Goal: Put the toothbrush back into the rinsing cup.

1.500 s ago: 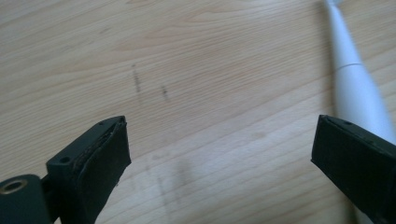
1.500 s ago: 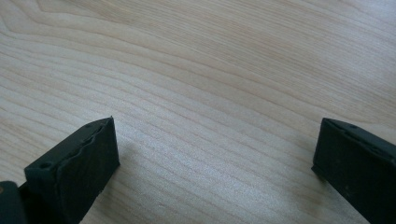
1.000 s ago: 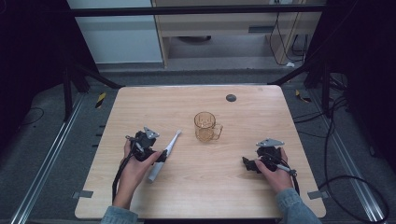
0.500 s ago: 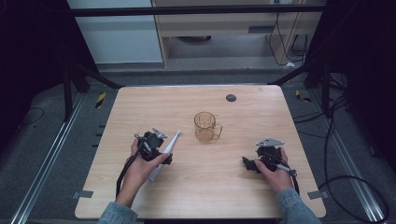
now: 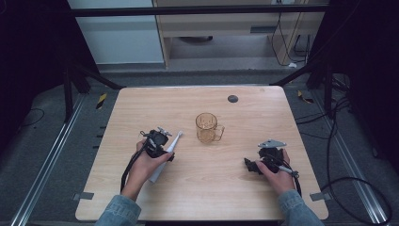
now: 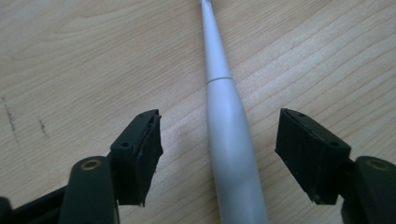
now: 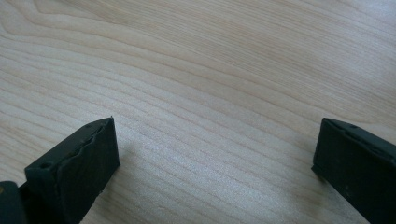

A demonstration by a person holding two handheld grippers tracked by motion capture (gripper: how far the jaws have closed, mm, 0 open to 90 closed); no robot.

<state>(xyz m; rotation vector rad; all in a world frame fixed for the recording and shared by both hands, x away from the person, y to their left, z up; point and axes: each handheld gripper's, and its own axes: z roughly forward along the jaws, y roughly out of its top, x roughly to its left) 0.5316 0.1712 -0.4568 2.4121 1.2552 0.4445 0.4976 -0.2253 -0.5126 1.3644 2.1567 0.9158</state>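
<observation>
My left gripper (image 6: 218,158) fingers are released around the toothbrush (image 6: 229,140) on the bench (image 6: 70,56); I think squeezing comes next. Right gripper (image 7: 215,163) released too.

Wooden table (image 5: 141,108): toothbrush (image 5: 164,155), amber mug (image 5: 207,128), dark disc (image 5: 232,99).

Even overhead light brightens the table (image 5: 263,188), surroundings fall dark, and close views look slightly soft.
</observation>
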